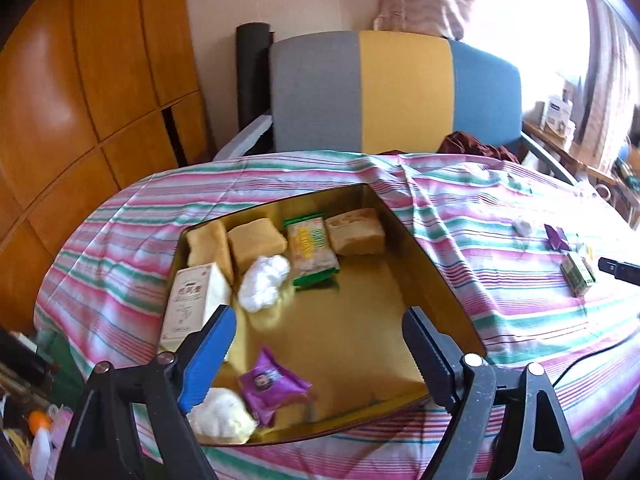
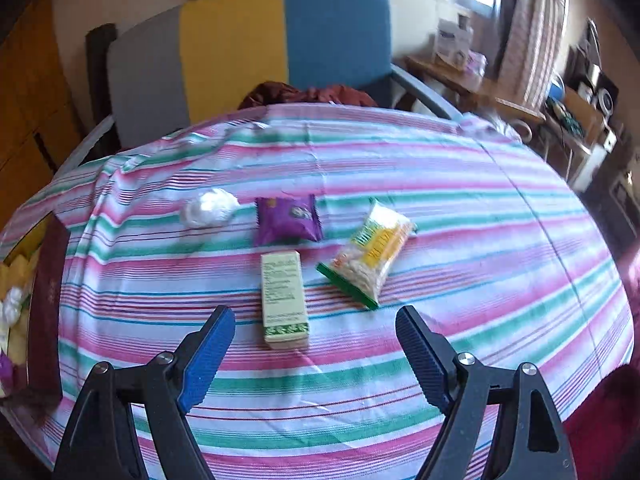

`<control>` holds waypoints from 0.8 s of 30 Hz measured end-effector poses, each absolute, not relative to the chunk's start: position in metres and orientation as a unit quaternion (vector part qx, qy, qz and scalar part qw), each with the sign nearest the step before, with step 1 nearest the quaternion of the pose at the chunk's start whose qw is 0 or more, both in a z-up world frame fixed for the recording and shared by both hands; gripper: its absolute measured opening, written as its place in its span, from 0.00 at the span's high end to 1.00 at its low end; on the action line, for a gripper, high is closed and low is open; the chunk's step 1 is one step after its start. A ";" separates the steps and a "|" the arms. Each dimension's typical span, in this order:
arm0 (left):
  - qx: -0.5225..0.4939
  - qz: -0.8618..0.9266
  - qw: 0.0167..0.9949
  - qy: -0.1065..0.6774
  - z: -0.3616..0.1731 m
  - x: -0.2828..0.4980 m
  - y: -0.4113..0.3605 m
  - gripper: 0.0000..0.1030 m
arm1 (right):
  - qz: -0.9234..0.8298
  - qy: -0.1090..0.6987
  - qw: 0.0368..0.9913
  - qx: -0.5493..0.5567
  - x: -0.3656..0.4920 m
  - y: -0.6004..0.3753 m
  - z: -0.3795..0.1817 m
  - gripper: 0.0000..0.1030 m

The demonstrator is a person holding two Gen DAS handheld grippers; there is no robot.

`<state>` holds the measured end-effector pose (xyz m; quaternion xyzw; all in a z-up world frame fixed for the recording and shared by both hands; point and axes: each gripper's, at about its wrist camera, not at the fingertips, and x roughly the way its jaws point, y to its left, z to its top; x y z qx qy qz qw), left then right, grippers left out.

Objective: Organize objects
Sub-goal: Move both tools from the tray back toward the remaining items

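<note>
A gold tin [image 1: 440, 280] sat on a striped tablecloth [image 1: 500, 320] and served as the landmark. The left gripper [image 1: 316, 340] hovered over the tin's near edge, its jaws apart with nothing between them. Inside the tin lay a white carton [image 1: 192, 300] at the left wall, sponge-like yellow blocks [image 1: 256, 240] along the far wall, a white wad [image 1: 264, 282], a green-edged snack bag [image 1: 312, 254] and, nearest the jaws, a purple packet [image 1: 272, 386].

Right of the tin, the right gripper [image 2: 316, 340] also stood apart and empty, with a pale green carton [image 2: 284, 300] just beyond its tips. Sorting looked about half done; the next move probably called for closing on that carton.

Only the right wrist view showed the loose purple pouch [image 2: 288, 220], cracker bag [image 2: 372, 252] and white ball [image 2: 210, 208] clearly; only the left showed the tin's contents.
</note>
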<state>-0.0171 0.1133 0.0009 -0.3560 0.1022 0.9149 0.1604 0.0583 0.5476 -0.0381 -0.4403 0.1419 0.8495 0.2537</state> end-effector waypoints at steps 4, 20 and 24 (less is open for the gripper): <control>-0.356 0.911 0.174 0.118 0.001 -0.017 0.136 0.15 | 0.838 0.150 0.278 -0.445 0.061 0.558 -0.041 0.18; -0.369 0.879 0.257 0.159 -0.013 -0.014 0.228 0.15 | 0.762 0.329 0.366 -0.422 0.112 0.626 -0.055 0.18; -0.376 0.869 0.272 0.172 -0.021 -0.014 0.251 0.16 | 0.752 0.362 0.359 -0.417 0.116 0.632 -0.060 0.18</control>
